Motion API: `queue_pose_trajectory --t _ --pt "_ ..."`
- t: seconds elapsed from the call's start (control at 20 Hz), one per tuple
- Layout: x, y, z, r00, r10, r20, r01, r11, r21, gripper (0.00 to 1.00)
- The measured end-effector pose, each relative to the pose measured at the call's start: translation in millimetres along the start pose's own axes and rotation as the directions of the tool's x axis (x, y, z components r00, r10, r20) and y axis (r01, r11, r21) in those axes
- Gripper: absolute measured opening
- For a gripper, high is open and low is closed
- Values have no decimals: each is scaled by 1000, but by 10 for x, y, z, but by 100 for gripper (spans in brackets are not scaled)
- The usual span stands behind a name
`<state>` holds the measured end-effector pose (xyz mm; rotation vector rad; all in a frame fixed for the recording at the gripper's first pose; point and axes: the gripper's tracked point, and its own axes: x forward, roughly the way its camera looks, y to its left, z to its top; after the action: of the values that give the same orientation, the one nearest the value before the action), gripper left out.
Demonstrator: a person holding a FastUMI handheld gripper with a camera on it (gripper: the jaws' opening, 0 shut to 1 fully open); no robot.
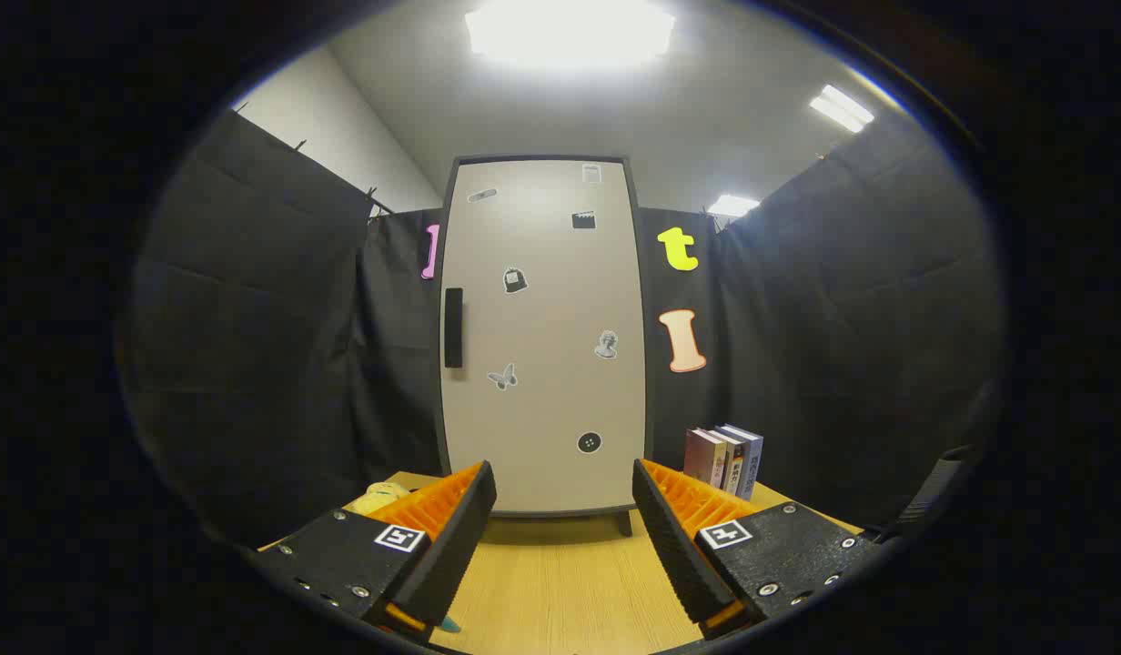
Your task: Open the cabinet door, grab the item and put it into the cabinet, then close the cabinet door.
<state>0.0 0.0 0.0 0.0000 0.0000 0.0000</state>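
A tall pale cabinet (544,337) stands upright on the wooden table (560,573), straight ahead of my fingers. Its door is closed and carries several small stickers. A dark vertical handle (453,327) sits at the door's left edge, about mid height. My gripper (565,482) is open, its two fingers spread wide with nothing between them, some way short of the cabinet's foot. A yellow soft item (378,498) peeks out behind my left finger, beside the cabinet's lower left corner; most of it is hidden.
Three upright books (724,459) stand to the right of the cabinet, beyond my right finger. Black cloth walls close the booth on the left, right and behind. A small teal object (449,624) shows under my left finger.
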Motion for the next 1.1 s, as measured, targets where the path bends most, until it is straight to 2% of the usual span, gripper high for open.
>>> queue_pose_trajectory --t 0.75,1.1 --pt "95 90 75 999 33 18 -34 999 31 93" --pt "325 156 206 999 53 12 -53 998 43 93"
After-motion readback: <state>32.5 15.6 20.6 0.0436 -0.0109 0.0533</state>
